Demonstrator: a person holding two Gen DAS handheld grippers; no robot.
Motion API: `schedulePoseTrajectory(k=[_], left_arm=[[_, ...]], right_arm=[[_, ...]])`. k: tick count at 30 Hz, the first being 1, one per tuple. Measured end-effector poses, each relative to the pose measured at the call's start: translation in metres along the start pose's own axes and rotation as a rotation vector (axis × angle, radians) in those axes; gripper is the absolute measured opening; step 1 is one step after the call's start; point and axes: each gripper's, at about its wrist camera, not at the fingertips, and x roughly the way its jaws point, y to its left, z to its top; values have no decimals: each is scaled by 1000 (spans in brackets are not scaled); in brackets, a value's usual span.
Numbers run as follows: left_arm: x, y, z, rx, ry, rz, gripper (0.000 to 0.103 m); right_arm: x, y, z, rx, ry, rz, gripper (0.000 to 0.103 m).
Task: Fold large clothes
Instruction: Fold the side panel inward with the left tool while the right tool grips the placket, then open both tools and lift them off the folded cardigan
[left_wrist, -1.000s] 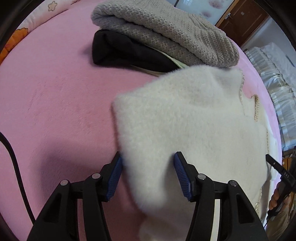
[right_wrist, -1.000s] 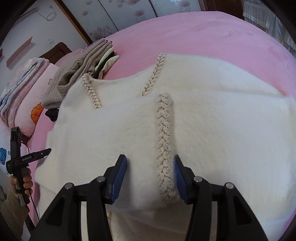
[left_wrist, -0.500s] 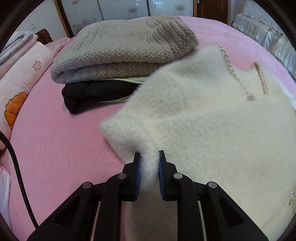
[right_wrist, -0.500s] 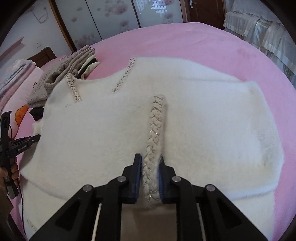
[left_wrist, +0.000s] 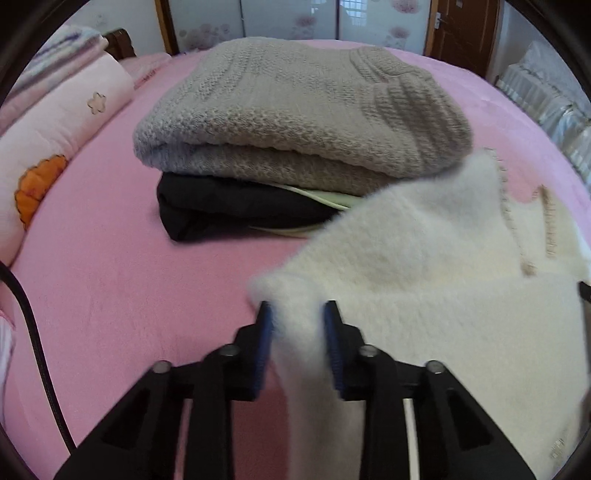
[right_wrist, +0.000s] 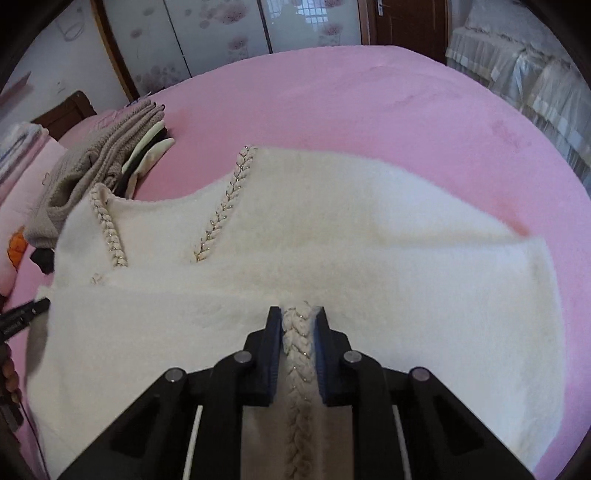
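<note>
Both tools grip the white sweater: left tool opening on its edge, right tool closing on the braid. Only the right view shows its neckline pointing toward the grey stack.

Fleece garment on bed; folded sweater atop dark garment, beside pillow.

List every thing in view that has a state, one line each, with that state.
White fuzzy garment: spread on the bed, near edge lifted and pinched at two spots.
Left tongs: opening, fuzzy edge between the pads.
Right tongs: closing on the braided trim.
Grey knit sweater: folded, top of the stack.
Black garment: folded, under the grey one.
</note>
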Motion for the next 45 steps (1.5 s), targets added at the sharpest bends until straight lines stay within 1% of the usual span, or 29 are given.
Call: schedulePoseTrajectory(k=[2, 4, 5, 6, 7, 10, 12, 16, 19, 21, 22, 23, 24, 25, 26, 27, 28, 29, 30, 31, 32, 35, 36, 38, 40, 42, 45], left_arm=[[13, -2, 1, -14, 24, 32, 23], [9, -5, 0, -9, 15, 54, 23], [3, -5, -1, -4, 14, 64, 25], [-4, -7, -3, -1, 16, 65, 27], [-13, -11, -6, 4, 22, 62, 30], [-41, -17, -18, 21, 18, 61, 30], [-65, -27, -30, 23, 4, 40, 31], [-107, -47, -63, -2, -12, -42, 31], [-132, -77, -92, -21, -40, -74, 31], [-135, -90, -110, -46, -50, -89, 31], [-131, -93, -113, -63, -48, -102, 31], [-129, -101, -119, -75, -44, -113, 31], [-125, -106, -125, -80, -36, -95, 31], [-116, -107, -131, -88, -24, -55, 31], [-107, -105, -136, -95, -10, -15, 31], [-99, -99, -140, -108, 6, 12, 31], [-92, -90, -146, -128, 21, 18, 31], [-90, -83, -149, -142, 21, 0, 31], [-90, -73, -152, -156, 14, -39, 30], [-91, -66, -155, -165, 8, -64, 25], [-92, -62, -156, -167, 7, -73, 22], [-95, -57, -156, -171, 10, -97, 19], [-95, -57, -157, -174, 10, -98, 19], [-97, -57, -158, -182, 6, -96, 19], [-94, -56, -158, -189, 7, -94, 19], [-91, -53, -156, -195, 9, -96, 19], [-91, -52, -152, -186, 15, -90, 20]], right_arm=[[7, 5, -4, -16, -2, -36, 16], [2, 12, -5, -51, -12, -76, 17], [-3, 16, -5, -61, -7, -96, 22], [-8, 16, -6, -63, -2, -98, 26], [-15, 16, -9, -65, -1, -89, 28], [-44, 21, -22, -73, -35, -59, 30], [-61, 29, -33, -80, -52, -22, 30], [-91, 59, -56, -107, -66, 76, 30], [-102, 86, -72, -130, -54, 182, 30], [-100, 105, -79, -148, -34, 235, 30], [-95, 115, -83, -166, -17, 261, 30], [-90, 124, -88, -180, -4, 272, 30], [-81, 130, -92, -195, 16, 272, 30], [-71, 134, -96, -210, 33, 257, 30], [-63, 134, -99, -224, 37, 224, 30], [-58, 130, -102, -236, 29, 201, 26], [-56, 122, -102, -242, 21, 200, 23], [-56, 111, -102, -232, 15, 201, 13], [-59, 100, -102, -219, 11, 185, 5], [-61, 88, -101, -204, 6, 175, 2], [-65, 76, -101, -187, -5, 156, 0], [-72, 43, -102, -168, -41, 24, 0], [-72, 32, -103, -154, -43, 12, 0], [-73, 15, -103, -113, -34, 23, 0], [-74, 7, -101, -82, -28, 33, 0], [-73, 5, -100, -64, -24, 37, 0], [-73, 8, -100, -66, -24, 19, 0]])
